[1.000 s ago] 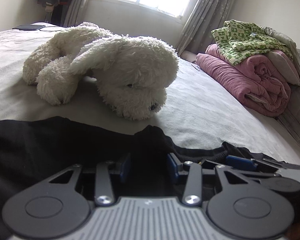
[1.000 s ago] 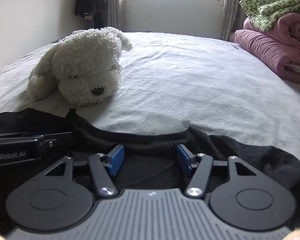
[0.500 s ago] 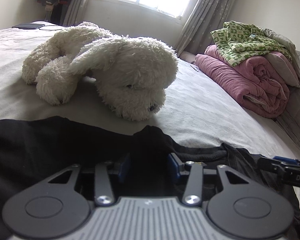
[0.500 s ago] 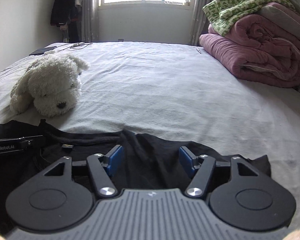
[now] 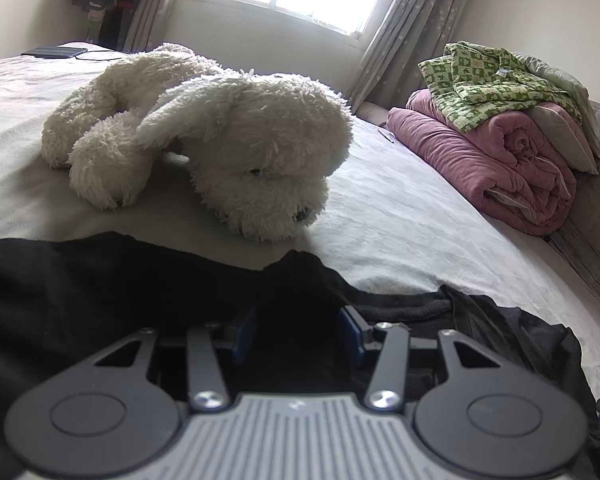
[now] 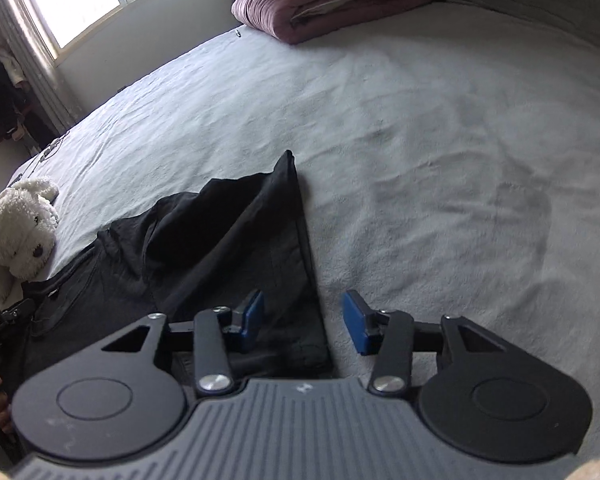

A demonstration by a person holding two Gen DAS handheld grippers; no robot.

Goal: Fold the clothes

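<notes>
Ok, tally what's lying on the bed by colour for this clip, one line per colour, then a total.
Black: 1, crumpled black cotton garment
White: 1, fluffy white plush dog
Pink: 1, rolled pink quilt
Green: 1, green-and-white checked garment on top of the quilt
Dark: 1, flat dark device at the far corner
Total: 5

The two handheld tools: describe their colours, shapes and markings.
Both look alike. The left tool and right tool each have a ribbed grey body, two round black discs, black linkage bars with silver pivot screws, and blue rectangular finger pads. Partial white lettering shows at the right view's left edge.
</notes>
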